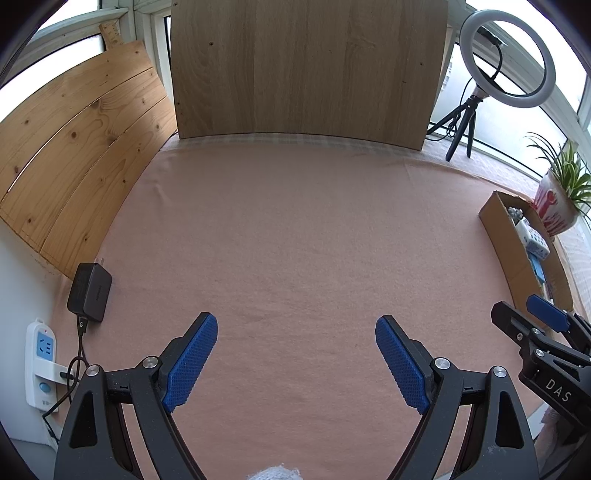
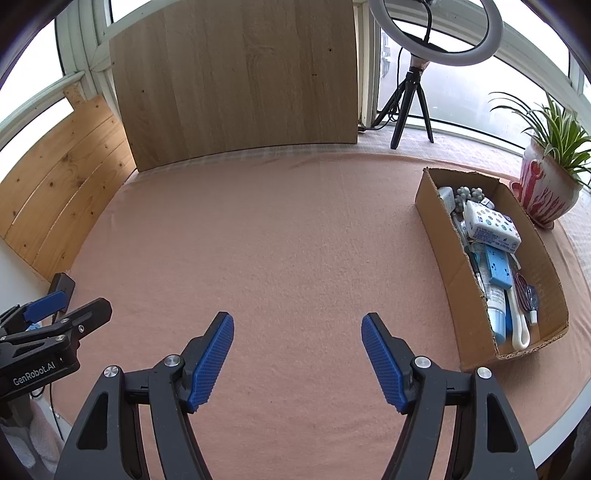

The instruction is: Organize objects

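A long cardboard box [image 2: 439, 236] lies at the right side of the pink cloth [image 2: 280, 240]. It holds several small items: a white dotted packet [image 2: 491, 225], a blue power strip [image 2: 498, 269], a tube and cables. My right gripper [image 2: 297, 325] hovers open over bare cloth, left of the box, nothing between its blue pads. My left gripper [image 1: 296, 326] stands open and wider over bare cloth too. The left wrist view shows the box [image 1: 517, 254] at far right and the right gripper [image 1: 524, 314] beside it.
A black charger [image 1: 90, 291] with its cable lies at the cloth's left edge, next to a white power strip [image 1: 40, 363]. Wooden boards [image 1: 306, 70] stand at the back and left. A ring light on a tripod [image 2: 436, 33] and a potted plant [image 2: 550, 184] stand at the back right.
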`<state>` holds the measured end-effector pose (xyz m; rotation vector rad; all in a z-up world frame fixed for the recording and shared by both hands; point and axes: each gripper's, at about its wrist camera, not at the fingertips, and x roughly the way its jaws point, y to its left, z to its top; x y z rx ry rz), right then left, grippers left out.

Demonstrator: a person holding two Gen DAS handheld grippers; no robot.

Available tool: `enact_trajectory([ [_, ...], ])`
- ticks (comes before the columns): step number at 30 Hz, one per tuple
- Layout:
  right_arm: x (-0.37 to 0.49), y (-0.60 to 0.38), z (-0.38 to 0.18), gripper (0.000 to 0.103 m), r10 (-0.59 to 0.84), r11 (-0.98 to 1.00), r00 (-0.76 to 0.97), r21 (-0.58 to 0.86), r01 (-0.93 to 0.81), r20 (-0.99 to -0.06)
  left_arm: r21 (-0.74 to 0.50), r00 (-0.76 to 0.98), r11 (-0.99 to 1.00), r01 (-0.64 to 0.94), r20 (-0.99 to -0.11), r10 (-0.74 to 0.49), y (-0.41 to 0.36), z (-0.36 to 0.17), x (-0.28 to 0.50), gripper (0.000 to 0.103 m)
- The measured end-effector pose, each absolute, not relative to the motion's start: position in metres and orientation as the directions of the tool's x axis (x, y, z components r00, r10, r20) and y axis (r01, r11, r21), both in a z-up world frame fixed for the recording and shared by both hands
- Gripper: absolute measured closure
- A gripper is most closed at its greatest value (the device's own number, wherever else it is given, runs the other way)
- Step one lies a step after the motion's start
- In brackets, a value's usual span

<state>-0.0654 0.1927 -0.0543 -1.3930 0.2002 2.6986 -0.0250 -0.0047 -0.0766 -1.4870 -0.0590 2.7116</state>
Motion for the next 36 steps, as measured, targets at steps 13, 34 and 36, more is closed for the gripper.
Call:
enact_trajectory([
  [13, -0.066, 0.193, -0.057, 0.035, 0.025, -0.986, -0.571, 0.075, -0.150, -0.820, -0.056, -0.526, -0.998, -0.023, -0.849, 0.060, -0.007, -0.083, -0.028, 0.013],
  [34, -0.072, 0.194, -0.065, 0.035, 0.020, -0.985, -0.559, 0.081, -0.155, -0.829, -0.055, -0.509, -0.998, -0.027, -0.858, 0.061, -0.010, -0.093, -0.038, 0.013],
  [36, -0.074, 0.194, -0.066, 0.035, 0.018, -0.984, -0.554, 0.083, -0.156, -0.832, -0.055, -0.507, -0.998, -0.022, -0.860, 0.059, -0.010, -0.096, -0.040, 0.013],
])
